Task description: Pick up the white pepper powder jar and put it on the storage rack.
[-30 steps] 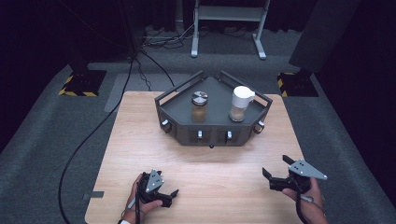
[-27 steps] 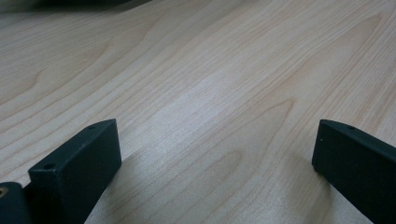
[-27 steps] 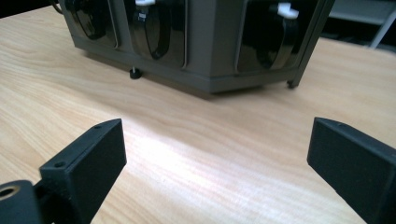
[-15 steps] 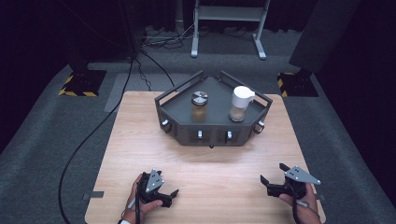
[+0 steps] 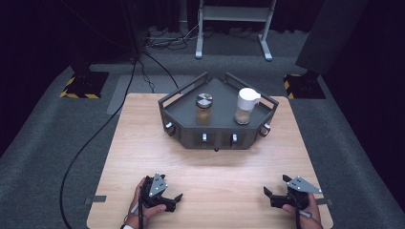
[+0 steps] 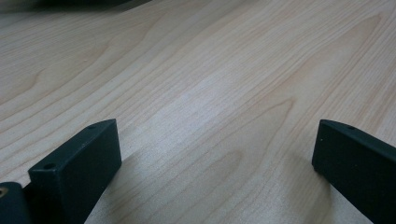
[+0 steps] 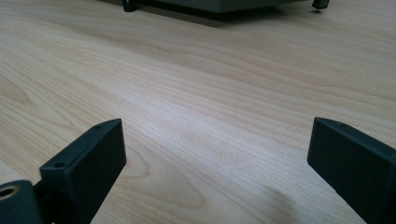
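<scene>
Lower now, the right gripper [image 5: 273,193] is hovering near the table [image 5: 210,167], jaws apart; left gripper [image 5: 173,199] likewise spread, both gripping nothing.

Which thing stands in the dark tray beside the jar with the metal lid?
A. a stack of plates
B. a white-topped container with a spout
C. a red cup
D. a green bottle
B: in the high view a white-topped container stands upright in the dark tray, to the right of the jar with the metal lid and apart from it.
</scene>
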`<action>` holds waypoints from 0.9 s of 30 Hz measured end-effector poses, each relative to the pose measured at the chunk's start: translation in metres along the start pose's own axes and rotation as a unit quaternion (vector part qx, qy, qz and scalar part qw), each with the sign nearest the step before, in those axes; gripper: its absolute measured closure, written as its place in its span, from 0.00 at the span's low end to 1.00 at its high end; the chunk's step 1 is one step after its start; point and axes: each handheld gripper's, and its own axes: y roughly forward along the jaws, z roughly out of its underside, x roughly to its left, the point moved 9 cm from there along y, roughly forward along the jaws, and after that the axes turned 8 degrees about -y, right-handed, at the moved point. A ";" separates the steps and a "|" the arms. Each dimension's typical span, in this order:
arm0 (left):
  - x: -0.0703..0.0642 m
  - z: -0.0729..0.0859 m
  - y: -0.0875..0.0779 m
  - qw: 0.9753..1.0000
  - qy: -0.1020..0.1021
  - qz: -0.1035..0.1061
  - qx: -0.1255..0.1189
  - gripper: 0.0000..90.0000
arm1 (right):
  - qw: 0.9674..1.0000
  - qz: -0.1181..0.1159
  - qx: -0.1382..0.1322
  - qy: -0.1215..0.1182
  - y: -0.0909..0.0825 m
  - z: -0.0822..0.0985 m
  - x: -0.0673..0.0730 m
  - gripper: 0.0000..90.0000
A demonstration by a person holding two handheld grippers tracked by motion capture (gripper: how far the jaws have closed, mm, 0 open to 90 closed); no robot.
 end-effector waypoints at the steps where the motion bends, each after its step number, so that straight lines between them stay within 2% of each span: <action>1: 0.000 0.000 0.000 1.000 0.000 0.000 0.000 0.01 | 1.000 -0.001 0.001 0.002 0.000 0.001 0.000 0.05; 21: 0.000 0.000 0.000 1.000 0.000 0.000 0.000 0.01 | 1.000 -0.006 0.019 0.008 0.005 0.013 0.004 0.05; 27: 0.000 0.000 0.000 1.000 0.000 0.000 0.000 0.01 | 1.000 0.000 0.020 -0.007 0.007 0.014 0.007 0.04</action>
